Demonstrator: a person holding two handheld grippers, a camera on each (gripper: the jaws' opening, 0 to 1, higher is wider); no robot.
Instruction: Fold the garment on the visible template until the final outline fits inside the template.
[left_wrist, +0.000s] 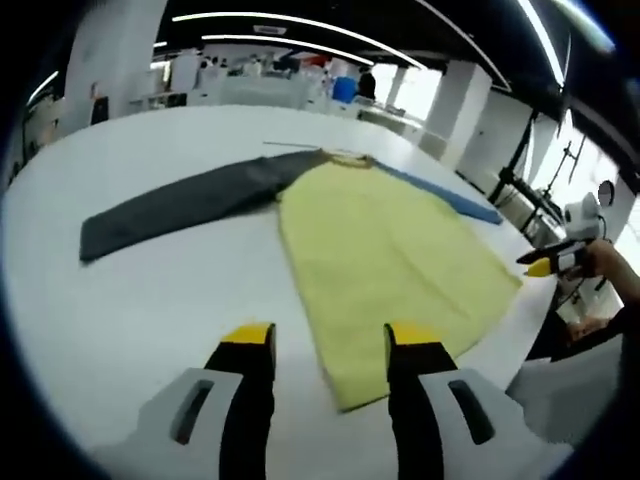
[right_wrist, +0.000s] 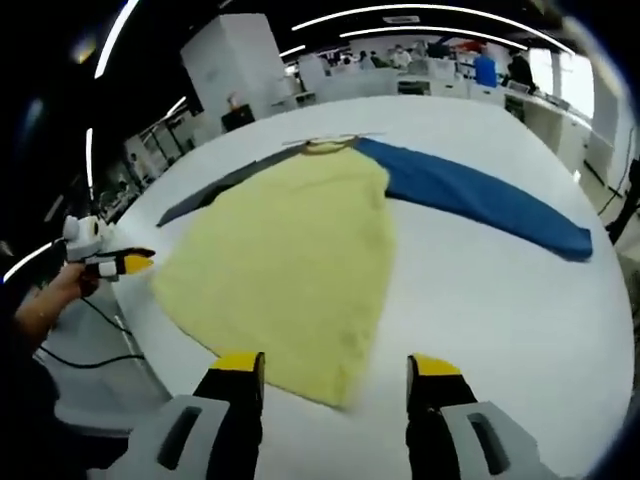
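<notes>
**One garment flat on one table, both grippers empty**

One white table (left_wrist: 150, 300) carries a single garment (left_wrist: 380, 250), spread flat near the table's middle. Its yellow body is the broadest part; one dark grey sleeve (left_wrist: 190, 200) and one blue sleeve (right_wrist: 480, 195) stretch out to opposite sides, with the collar at the far end. The hem corner lies nearest both cameras. The left gripper (left_wrist: 330, 345) hovers over the hem with its fingers spread, holding nothing. The right gripper (right_wrist: 335, 375) likewise has its fingers apart and empty above the hem edge.
</notes>
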